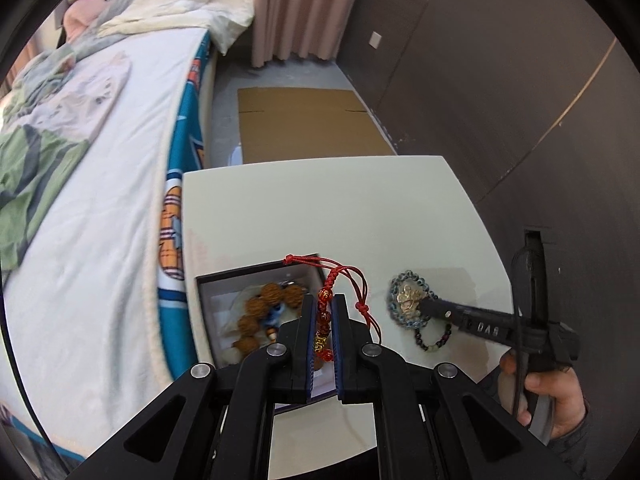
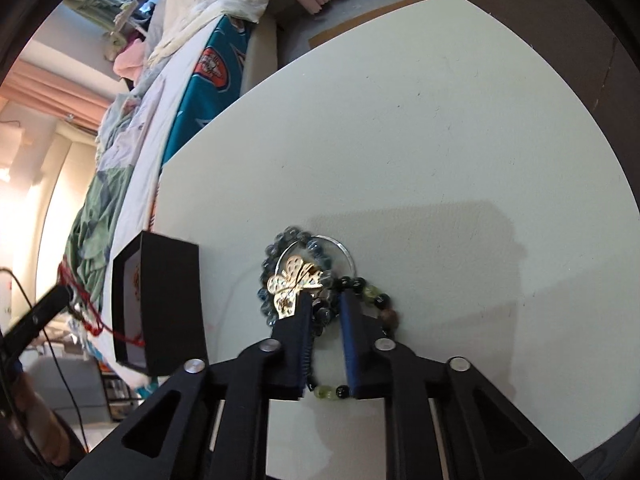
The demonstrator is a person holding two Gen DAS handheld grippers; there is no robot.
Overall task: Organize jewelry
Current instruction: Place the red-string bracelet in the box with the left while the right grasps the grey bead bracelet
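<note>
Left wrist view: left gripper (image 1: 324,320) clamps the red bracelet (image 1: 325,322) above the box (image 1: 224,284). Right gripper (image 2: 325,312) pinches the bead pile (image 2: 320,312) on the table (image 2: 440,120); tangled strands could drag the brooch (image 2: 294,280) along.

Matt white table (image 2: 440,140), glossy beads.
Shiny gold metal butterfly (image 2: 295,280); red woven cord bracelet (image 1: 325,320); rough brown seed beads (image 1: 256,312).
</note>
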